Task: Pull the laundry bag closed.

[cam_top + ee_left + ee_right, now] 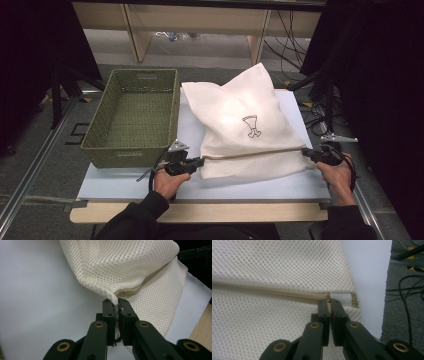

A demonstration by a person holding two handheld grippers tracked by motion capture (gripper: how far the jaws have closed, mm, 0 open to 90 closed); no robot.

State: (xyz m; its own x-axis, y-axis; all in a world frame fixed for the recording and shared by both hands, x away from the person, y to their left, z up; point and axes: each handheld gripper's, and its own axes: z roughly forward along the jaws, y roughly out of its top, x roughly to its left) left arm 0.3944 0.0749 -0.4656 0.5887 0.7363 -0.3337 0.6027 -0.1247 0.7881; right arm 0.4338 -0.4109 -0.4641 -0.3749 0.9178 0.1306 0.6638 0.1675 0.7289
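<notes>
Both fingers pairs clamped tight on mesh bag [245,125] zipper ends

A: High view is dim at the edges; both sides, at three and nine o'clock, fall to near black. Light lands from above on the bag [240,125] and table [125,182].

B: Soft overall, slightly grainy. The bag's upper folds nearly wash out.

A: In the gripper views the mesh is sharp; the jaws at six o'clock are dark. White table glares, featureless.
</notes>
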